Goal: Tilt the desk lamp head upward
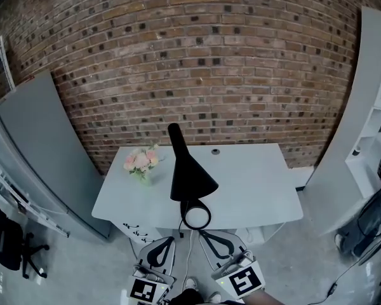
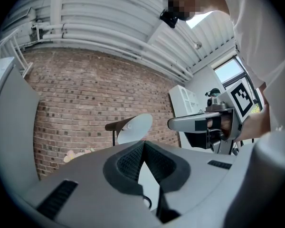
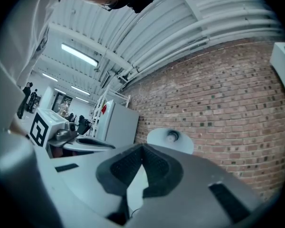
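Observation:
A black desk lamp stands on the white desk (image 1: 254,189). Its cone head (image 1: 192,178) points down toward the front, and its ring base (image 1: 195,216) sits at the front edge. Both grippers hover below that edge, apart from the lamp. My left gripper (image 1: 168,240) and right gripper (image 1: 205,235) are shut with nothing between the jaws. In the left gripper view the shade's white inside (image 2: 135,127) shows above the shut tips (image 2: 143,144). The right gripper view shows the shade and bulb (image 3: 170,138) just beyond the shut tips (image 3: 142,147).
A small bunch of pink flowers (image 1: 141,161) stands at the desk's back left, and a round grommet (image 1: 214,151) sits at the back middle. A brick wall runs behind. A grey cabinet (image 1: 38,151) flanks the left, white shelving (image 1: 368,138) the right. A black cord hangs from the lamp base.

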A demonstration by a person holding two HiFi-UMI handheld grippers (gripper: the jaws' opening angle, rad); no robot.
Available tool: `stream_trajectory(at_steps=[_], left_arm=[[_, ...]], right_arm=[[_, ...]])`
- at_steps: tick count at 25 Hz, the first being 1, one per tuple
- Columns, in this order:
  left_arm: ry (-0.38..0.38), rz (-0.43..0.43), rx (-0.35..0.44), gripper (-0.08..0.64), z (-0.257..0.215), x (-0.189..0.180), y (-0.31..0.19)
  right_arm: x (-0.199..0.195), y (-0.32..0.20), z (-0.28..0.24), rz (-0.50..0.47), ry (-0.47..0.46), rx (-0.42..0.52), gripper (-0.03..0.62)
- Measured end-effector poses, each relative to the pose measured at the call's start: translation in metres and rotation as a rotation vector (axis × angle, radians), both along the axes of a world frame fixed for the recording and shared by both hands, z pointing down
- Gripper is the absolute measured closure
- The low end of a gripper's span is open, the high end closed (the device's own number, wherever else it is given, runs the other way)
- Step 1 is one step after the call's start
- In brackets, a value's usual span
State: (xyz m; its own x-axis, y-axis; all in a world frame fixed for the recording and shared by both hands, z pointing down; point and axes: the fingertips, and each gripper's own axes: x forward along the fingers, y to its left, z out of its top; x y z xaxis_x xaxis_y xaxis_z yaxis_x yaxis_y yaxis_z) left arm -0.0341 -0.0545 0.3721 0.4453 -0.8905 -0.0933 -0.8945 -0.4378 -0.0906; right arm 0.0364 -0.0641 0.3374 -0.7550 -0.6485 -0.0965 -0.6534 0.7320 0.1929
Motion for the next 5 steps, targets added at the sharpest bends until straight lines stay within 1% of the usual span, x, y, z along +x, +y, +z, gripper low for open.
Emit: stream_trajectory(at_steps=[5], left_arm=[[0.002, -0.002, -0.011, 0.554, 0.0015, 0.0004, -0.0012]], right_arm=[[-0.002, 0.0002, 0.0029, -0.014, 0.012, -0.01, 0.577]])
